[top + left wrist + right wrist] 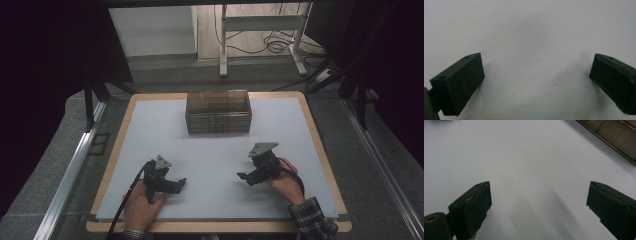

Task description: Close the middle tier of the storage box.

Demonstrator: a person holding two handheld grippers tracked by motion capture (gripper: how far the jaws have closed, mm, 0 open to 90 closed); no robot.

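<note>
Clear brown-tinted rectangular plastic box [218,111] at far edge of white surface [215,165]: probably rigid, light, slippery; best gripped by opposite walls. Left gripper [176,184] and right gripper [244,177] fingers released, empty

— Open white sheet [210,155] between left gripper [176,185] and right gripper [245,177]; nothing between either pair of jaws, both spread wide.

— Any obstacle?

— Just the clear box [218,112] at the far middle, well apart from both. Free lanes along either side of it.
</note>
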